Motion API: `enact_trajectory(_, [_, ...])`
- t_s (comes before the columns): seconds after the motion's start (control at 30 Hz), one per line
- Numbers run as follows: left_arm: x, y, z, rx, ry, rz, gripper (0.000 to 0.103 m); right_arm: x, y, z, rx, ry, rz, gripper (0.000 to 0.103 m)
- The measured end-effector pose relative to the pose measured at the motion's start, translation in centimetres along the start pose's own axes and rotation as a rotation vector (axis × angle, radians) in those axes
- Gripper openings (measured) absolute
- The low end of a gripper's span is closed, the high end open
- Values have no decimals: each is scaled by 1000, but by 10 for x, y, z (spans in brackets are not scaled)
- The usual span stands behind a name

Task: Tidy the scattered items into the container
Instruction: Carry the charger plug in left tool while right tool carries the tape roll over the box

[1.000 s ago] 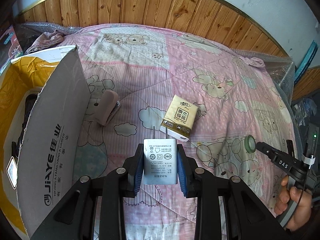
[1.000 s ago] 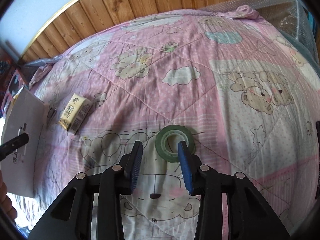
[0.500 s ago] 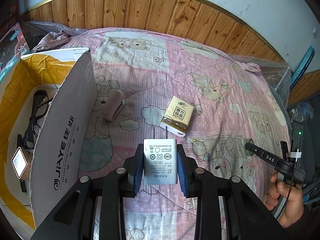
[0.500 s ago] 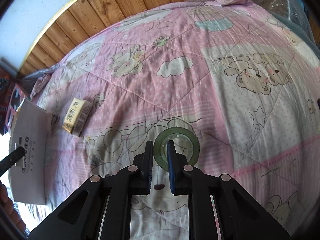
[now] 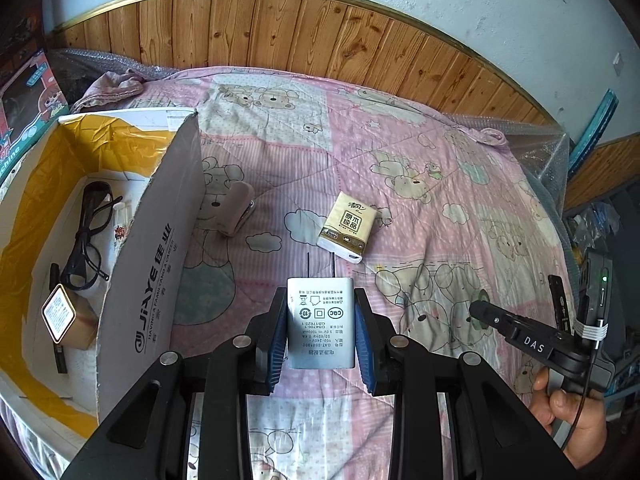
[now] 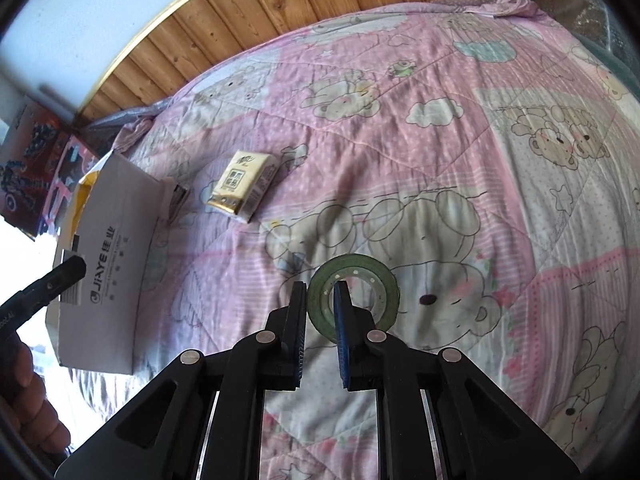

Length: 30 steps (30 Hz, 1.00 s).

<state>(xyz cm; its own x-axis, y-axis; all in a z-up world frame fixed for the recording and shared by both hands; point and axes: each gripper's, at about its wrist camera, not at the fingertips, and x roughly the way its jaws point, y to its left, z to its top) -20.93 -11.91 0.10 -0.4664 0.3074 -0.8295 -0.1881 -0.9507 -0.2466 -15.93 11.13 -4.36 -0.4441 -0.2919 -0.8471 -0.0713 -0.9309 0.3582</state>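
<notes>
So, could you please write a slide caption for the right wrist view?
Right tool shut on the green tape roll's wall, above the pink quilt.

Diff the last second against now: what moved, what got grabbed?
The right tongs went from open around the green tape roll to shut on its near wall, lifting it. The left tongs kept their grip on the white charger and swung toward the cardboard box. The tissue pack and pink clip stayed put.

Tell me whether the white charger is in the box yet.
Not yet. The charger is clamped in the left tongs above the quilt, beside the cardboard box.
</notes>
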Motion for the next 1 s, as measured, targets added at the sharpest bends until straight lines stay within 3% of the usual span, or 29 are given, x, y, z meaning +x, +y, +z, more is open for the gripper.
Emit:
enact_trajectory(0.53, [-48, 41, -17, -73, -36, 31, 31, -2, 95, -20, -153, 49, 115, 14])
enact_trajectory(1.0, [-58, 57, -24, -89, -17, 96, 31, -6, 146, -22, -264, 67, 192, 14])
